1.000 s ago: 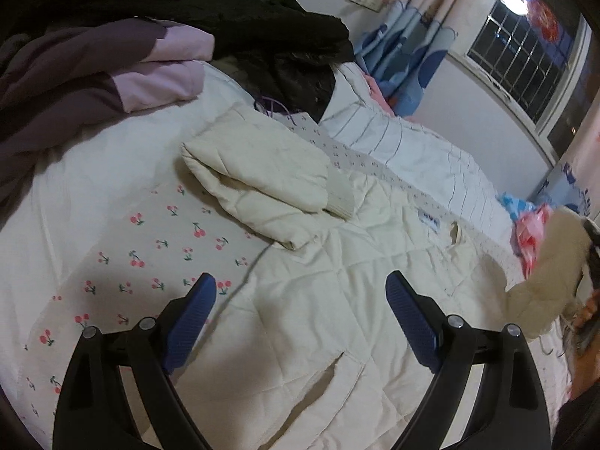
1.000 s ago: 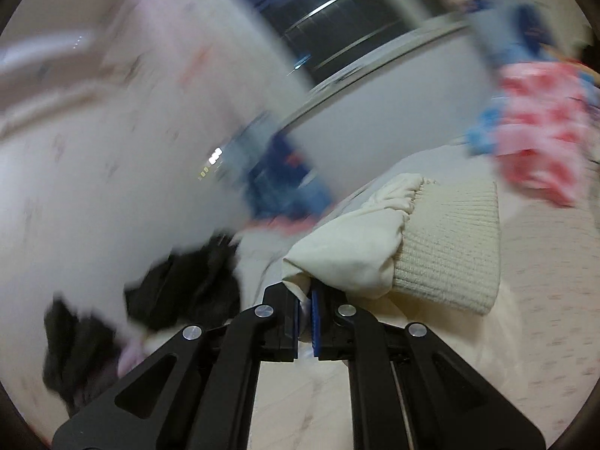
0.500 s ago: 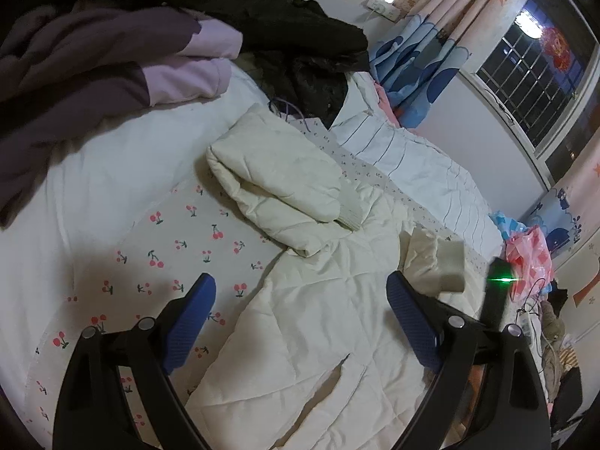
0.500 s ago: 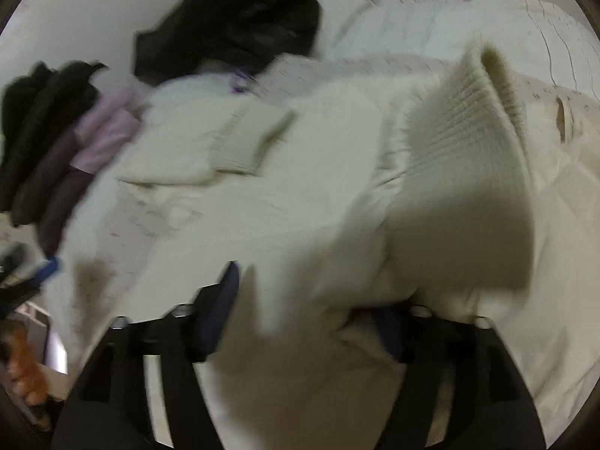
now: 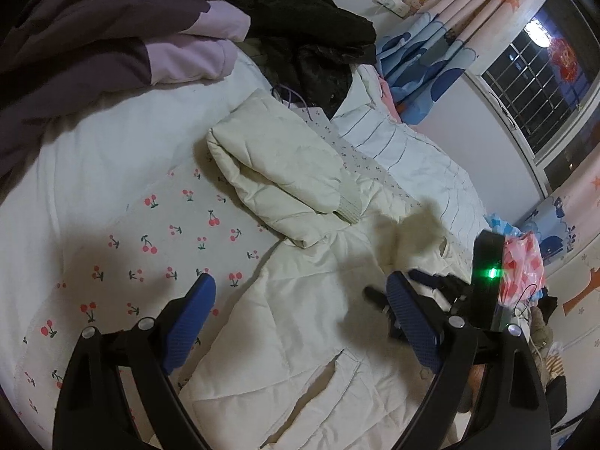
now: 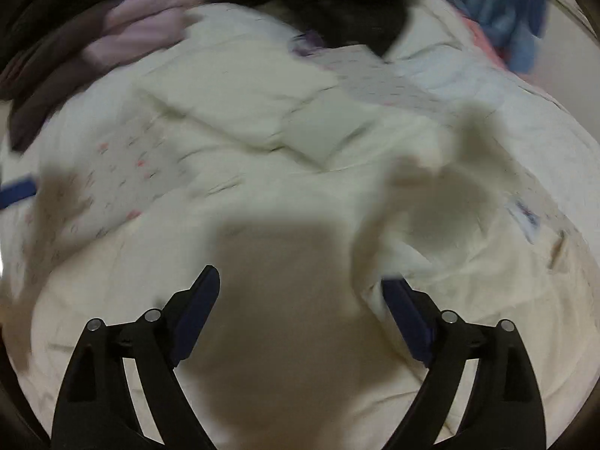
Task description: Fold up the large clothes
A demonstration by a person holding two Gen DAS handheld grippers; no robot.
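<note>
cream jacket [image 5: 300,322] flat on bed [image 5: 112,172] — sleeve [image 5: 285,183] folded across

Your left view is sharp but dim, with dark round corners. Your right view is all blurry, with a big shadow on the cream coat [image 6: 285,292].

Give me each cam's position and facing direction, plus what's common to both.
Left wrist: on the left gripper, angled down across the bed toward the curtained window; its open blue-padded fingers show, the right gripper at right.
Right wrist: on the right gripper, pointing steeply down at the cream padded jacket; blurred, its jaws opening, nothing between them.
Shared: cream padded jacket with folded sleeve, cherry-print sheet, purple jacket, black clothes pile.
</note>
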